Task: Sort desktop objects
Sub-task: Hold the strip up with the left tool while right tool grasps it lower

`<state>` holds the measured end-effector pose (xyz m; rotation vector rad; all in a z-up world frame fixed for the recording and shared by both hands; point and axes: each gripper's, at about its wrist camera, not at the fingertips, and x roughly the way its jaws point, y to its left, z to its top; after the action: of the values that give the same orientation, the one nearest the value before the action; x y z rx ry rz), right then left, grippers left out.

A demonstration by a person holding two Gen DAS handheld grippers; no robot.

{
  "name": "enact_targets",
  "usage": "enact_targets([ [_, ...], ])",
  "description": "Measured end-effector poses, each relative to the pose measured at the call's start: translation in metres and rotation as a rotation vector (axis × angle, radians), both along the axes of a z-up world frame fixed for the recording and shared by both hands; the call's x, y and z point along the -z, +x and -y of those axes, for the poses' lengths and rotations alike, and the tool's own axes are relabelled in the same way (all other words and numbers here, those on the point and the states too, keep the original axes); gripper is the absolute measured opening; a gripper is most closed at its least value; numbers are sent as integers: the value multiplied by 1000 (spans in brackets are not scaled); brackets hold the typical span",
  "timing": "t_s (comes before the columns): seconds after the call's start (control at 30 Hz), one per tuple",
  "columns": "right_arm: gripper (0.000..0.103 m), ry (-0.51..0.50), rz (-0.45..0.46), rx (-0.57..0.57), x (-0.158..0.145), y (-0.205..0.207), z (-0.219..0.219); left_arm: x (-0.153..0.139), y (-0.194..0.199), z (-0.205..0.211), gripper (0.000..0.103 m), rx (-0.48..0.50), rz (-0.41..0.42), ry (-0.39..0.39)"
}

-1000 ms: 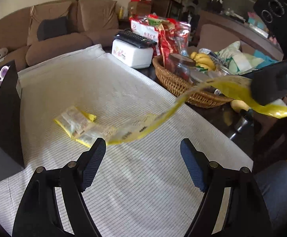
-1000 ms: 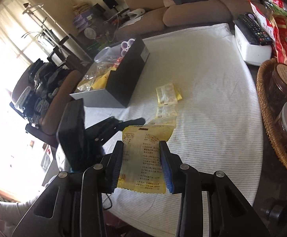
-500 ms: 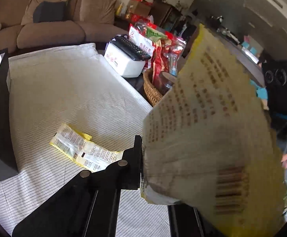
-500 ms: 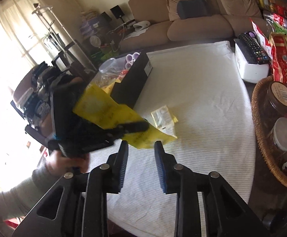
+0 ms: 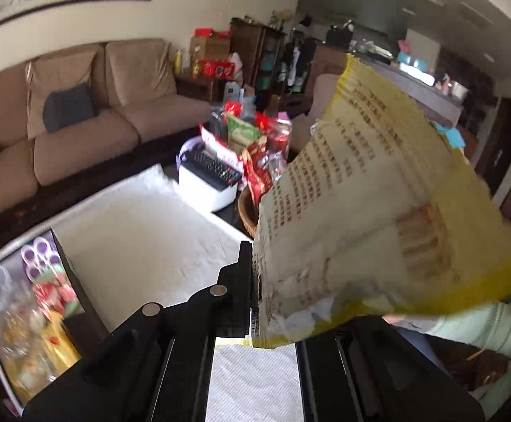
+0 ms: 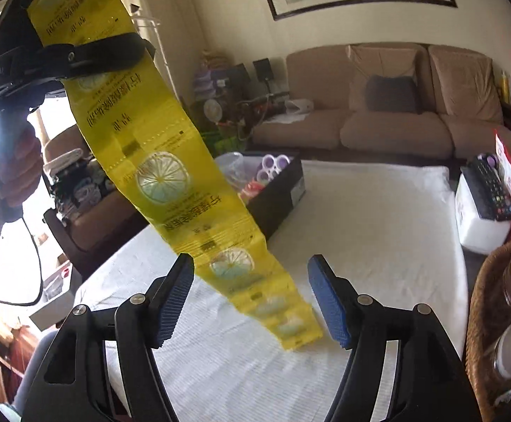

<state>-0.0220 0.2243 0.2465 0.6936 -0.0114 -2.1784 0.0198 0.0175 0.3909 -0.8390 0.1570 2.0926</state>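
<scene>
Hanging from the left gripper (image 6: 79, 52) at ten o'clock in the right wrist view, the yellow strip of lemon-print sachets (image 6: 171, 183) dangles toward the white table (image 6: 378, 232), its tail between the right gripper's (image 6: 252, 299) opening jaws without touching either pad. The left gripper is clamped tight on the strip's top, probably so the joined sachets lift clear as one piece. At twelve o'clock sits the black storage box (image 6: 283, 190), already holding small items, which looks like the likely destination. At three o'clock a wicker basket (image 6: 480, 302) holds jars.
</scene>
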Motion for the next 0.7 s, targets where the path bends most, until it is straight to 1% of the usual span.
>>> enact_targets([
  [0.03,71,-13,-19,-35,-12,0,2,-13,6,-2,3,21,-11,-3],
  [0.13,79,-53,-93,-137,-53,7,9,-43,18,-8,3,74,-25,-5],
  [0.23,79,-106,-107,-274,-85,10,16,-63,24,-7,3,115,-14,30],
  [0.27,68,-112,-101,-324,-92,10,21,-68,25,-7,3,124,-19,40],
  [0.3,50,-114,-103,-363,-97,11,26,-70,23,-7,4,123,-18,45],
  [0.33,18,-113,-102,-384,-100,12,30,-68,20,-9,4,114,-11,41],
  [0.37,16,-109,-95,-382,-102,10,34,-66,15,-9,4,100,-2,42],
  [0.47,16,-97,-92,-364,-95,2,41,-56,-12,0,4,63,62,95],
  [0.57,16,-88,-76,-297,-89,-27,42,-48,-46,6,4,18,99,112],
  [0.63,16,-87,-77,-260,-95,-51,41,-52,-67,9,4,3,99,122],
  [0.7,16,-84,-107,-242,-112,-76,45,-66,-84,10,4,-8,74,132],
])
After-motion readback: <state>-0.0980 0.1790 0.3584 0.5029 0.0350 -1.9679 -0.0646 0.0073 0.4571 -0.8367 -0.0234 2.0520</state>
